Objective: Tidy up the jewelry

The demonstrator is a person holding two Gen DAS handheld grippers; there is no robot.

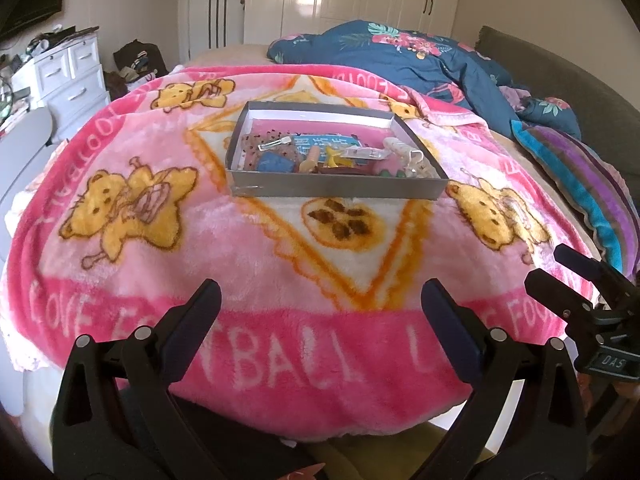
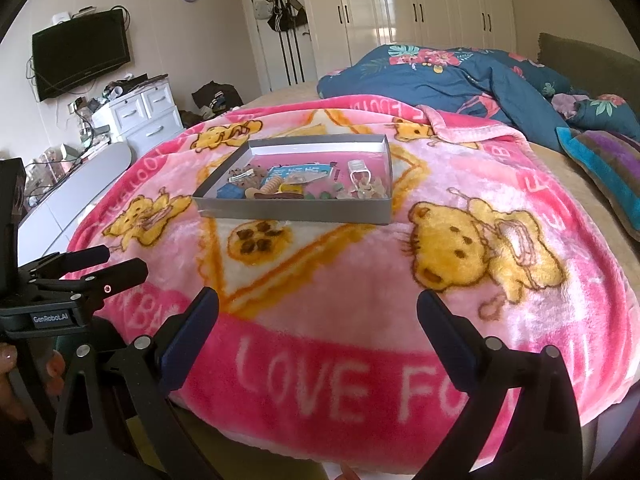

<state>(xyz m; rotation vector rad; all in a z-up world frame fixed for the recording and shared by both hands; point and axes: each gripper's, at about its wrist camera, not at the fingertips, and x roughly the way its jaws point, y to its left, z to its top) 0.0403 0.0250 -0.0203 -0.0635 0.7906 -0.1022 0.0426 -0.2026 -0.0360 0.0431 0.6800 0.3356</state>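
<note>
A shallow grey box (image 1: 336,190) sits on the pink bear blanket (image 1: 248,248) in the middle of the bed. It holds several small jewelry pieces and hair clips, a silver clip (image 1: 274,144) at the left and clear packets (image 1: 370,154) at the right. The box also shows in the right wrist view (image 2: 292,212). My left gripper (image 1: 320,300) is open and empty, near the bed's front edge, well short of the box. My right gripper (image 2: 318,306) is open and empty, also near the front edge. Each gripper shows in the other's view: the right one (image 1: 560,276), the left one (image 2: 116,264).
A blue floral duvet (image 1: 420,56) is bunched at the far right of the bed. A striped cushion (image 1: 580,184) lies at the right edge. A white drawer unit (image 1: 68,76) with clutter stands left of the bed. Wardrobes (image 2: 420,12) line the back wall.
</note>
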